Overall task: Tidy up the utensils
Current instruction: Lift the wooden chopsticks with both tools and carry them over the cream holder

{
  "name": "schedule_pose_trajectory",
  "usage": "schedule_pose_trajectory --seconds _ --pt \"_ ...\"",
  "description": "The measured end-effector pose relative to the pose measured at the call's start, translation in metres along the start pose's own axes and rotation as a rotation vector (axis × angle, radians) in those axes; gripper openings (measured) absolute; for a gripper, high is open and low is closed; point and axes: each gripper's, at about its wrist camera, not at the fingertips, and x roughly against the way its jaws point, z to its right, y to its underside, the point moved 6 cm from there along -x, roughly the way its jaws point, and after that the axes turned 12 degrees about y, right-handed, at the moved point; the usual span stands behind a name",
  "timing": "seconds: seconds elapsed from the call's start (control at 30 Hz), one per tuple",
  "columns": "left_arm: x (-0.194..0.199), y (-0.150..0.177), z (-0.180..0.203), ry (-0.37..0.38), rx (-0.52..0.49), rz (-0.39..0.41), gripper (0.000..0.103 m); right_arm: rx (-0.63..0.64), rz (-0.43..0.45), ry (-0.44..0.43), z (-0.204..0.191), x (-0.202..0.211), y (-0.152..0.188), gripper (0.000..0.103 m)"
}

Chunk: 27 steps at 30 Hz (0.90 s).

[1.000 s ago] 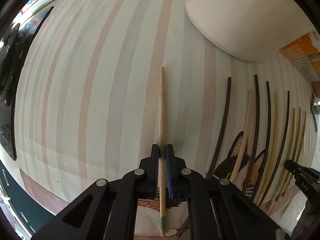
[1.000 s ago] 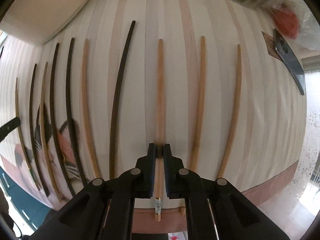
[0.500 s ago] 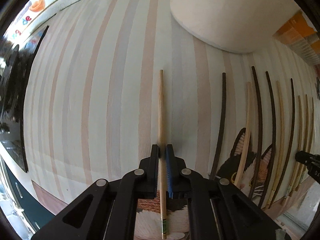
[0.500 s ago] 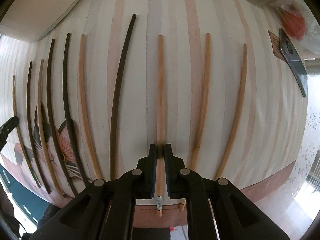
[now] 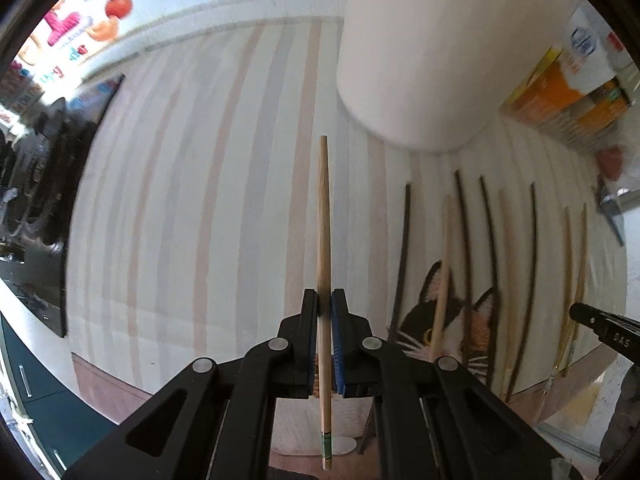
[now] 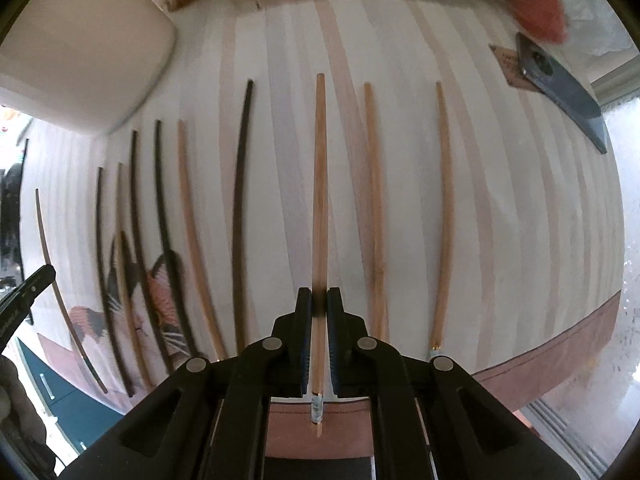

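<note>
Left claw (image 5: 325, 304): I see it pinching a pale chopstick (image 5: 323, 216), held above the striped mat (image 5: 180, 220).
Right claw (image 6: 319, 304): I see it pressed onto a tan chopstick (image 6: 320, 184), among the row.
Row (image 6: 240, 216): dark and pale chopsticks lying side by side, apart.
White holder (image 5: 420, 60): beyond the row.

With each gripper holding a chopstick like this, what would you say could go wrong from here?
The left gripper pinches its wooden chopstick on a narrow patch, so it could pivot or slip. The right gripper holds its chopstick between a dark chopstick and a light one; lowering it askew might knock either.
</note>
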Motion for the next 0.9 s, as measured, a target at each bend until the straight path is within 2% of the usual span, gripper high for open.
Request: schedule_pose_trajectory --seconds 0.2,0.33,0.43,0.57,0.73,0.9 --pt "0.057 -0.011 0.01 0.038 0.011 0.133 0.004 -0.001 0.087 -0.074 0.0 0.045 -0.002 0.008" --pt "0.11 -0.029 0.014 0.071 0.02 0.265 0.004 0.003 0.177 -0.129 -0.001 0.09 -0.014 0.008" --pt "0.155 -0.048 0.02 0.106 0.024 0.37 0.004 0.008 0.256 -0.176 -0.006 0.132 -0.035 0.008" --pt "0.209 -0.09 0.034 0.148 0.001 0.503 0.004 0.013 0.377 -0.238 -0.017 0.194 -0.06 0.008" --pt "0.24 -0.151 0.042 0.12 -0.005 0.638 0.004 0.001 0.527 -0.29 -0.042 0.257 -0.113 0.008" --pt "0.242 -0.199 0.057 0.122 -0.018 0.683 0.004 -0.016 0.639 -0.298 -0.064 0.292 -0.168 0.008"
